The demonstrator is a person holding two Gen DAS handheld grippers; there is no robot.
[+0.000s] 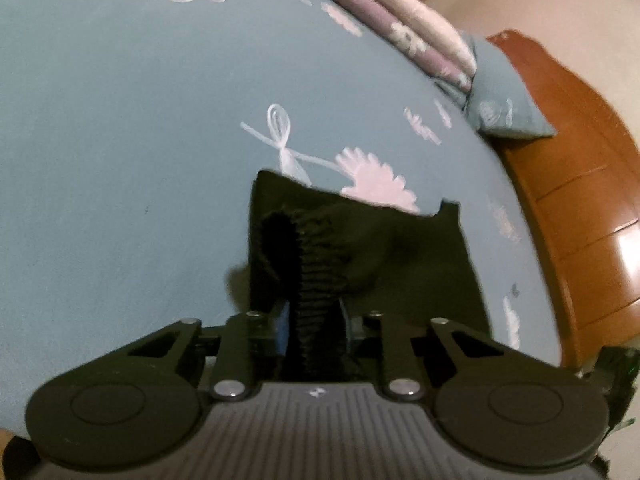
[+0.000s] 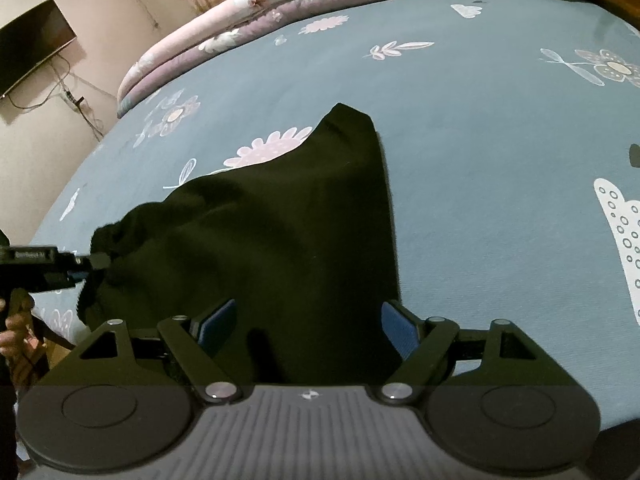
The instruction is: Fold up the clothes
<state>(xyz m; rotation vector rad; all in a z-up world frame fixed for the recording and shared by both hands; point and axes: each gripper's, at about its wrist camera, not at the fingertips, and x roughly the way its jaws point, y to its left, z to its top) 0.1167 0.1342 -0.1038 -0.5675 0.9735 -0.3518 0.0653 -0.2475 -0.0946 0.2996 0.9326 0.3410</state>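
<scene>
- In the left wrist view, the left gripper [image 1: 314, 320] is seen at 6 o'clock, its jaws drawn close together and clamped on the ribbed elastic band [image 1: 316, 264] of a black garment [image 1: 400, 248].
- From that pinch the band rises toward 12 o'clock, and the rest of the garment is spread flat toward 2 o'clock on the blue floral bedsheet [image 1: 120, 120].
- In the right wrist view, the right gripper [image 2: 308, 328] is seen at 6 o'clock with its jaws held wide apart; the blue pads [image 2: 400, 326] stand on either side of the garment's near edge and are not pressed on it.
- The black cloth is laid between and beyond those jaws, and a pointed corner is reached toward 12 o'clock.
- At 9 o'clock in the same view, the left gripper is seen from the side, with the bunched end of the garment held at its tip; a person's hand [image 2: 14, 328] is wrapped around its handle.
- Farther off, a folded lilac quilt [image 2: 280, 4] is laid along the far edge of the bed at 12 o'clock.
- A pillow [image 1: 508, 100] is set at 2 o'clock in the left view, against a wooden headboard [image 1: 580, 200].
- A wall-mounted screen [image 2: 32, 48] is seen at 10 o'clock in the right view.
</scene>
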